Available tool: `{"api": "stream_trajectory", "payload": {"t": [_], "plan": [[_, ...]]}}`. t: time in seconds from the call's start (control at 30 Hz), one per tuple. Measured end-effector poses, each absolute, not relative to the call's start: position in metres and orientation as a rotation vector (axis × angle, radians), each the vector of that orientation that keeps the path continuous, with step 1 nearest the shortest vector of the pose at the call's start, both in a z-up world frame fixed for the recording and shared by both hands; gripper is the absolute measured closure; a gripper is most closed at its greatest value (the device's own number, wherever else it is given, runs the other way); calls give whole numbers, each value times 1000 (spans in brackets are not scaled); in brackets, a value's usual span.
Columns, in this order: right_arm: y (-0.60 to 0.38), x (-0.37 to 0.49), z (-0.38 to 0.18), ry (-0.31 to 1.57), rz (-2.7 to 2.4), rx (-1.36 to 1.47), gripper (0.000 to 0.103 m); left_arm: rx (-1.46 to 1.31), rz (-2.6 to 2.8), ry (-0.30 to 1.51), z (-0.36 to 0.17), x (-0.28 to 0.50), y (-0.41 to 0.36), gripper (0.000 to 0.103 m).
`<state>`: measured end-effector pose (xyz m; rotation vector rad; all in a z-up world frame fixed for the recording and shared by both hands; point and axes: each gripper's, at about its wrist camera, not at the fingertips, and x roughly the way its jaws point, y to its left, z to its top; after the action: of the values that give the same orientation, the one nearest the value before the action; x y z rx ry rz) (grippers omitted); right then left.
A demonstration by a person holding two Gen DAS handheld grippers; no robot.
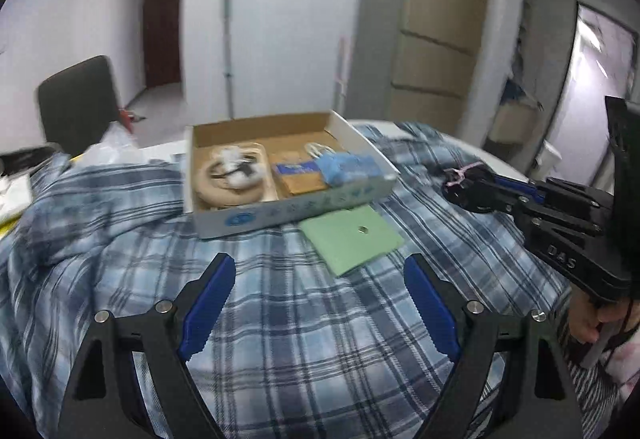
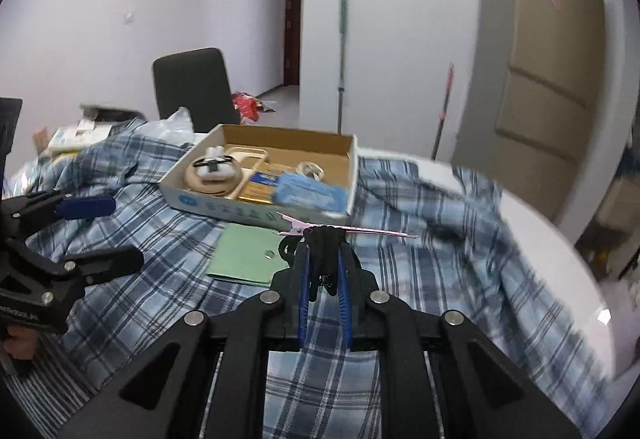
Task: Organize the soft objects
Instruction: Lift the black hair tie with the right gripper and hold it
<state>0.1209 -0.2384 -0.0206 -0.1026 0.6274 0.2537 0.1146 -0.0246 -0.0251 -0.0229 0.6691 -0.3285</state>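
One cardboard box (image 2: pixel 256 175), one green sheet (image 2: pixel 244 255). Right gripper (image 2: pixel 326 259) clenched on black hair ties (image 2: pixel 326 251) with pink clip (image 2: pixel 348 229), above plaid cloth (image 2: pixel 420 259) before box's near edge. Left gripper (image 1: pixel 320 303) released, empty.

"DAS" on right gripper (image 1: pixel 460 187) body.

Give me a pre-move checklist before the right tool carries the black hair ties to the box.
1. Right tool shut on the black hair ties: ok.
2. Pink clip hanging on the ties, secure: cannot tell.
3. Left tool open and empty, clear of the box: ok.
4. Cardboard box open on top: ok.
5. Free room in the box beside the blue masks and the beige ring: ok, bare cardboard at the back.
6. Green card lying on the plaid cloth below the path: ok, it lies flat.
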Motion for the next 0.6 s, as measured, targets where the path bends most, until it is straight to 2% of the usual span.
{"api": "stream_trajectory", "payload": {"t": [0.17, 0.3, 0.6], "plan": [[-256, 125, -24, 640, 290, -3, 91, 120, -491, 739, -28, 142, -53, 15], [-254, 123, -24, 631, 323, -11, 91, 285, -614, 719, -35, 161, -69, 15], [-253, 132, -34, 692, 322, 2, 91, 385, -790, 882, -61, 210, -83, 15]]}}
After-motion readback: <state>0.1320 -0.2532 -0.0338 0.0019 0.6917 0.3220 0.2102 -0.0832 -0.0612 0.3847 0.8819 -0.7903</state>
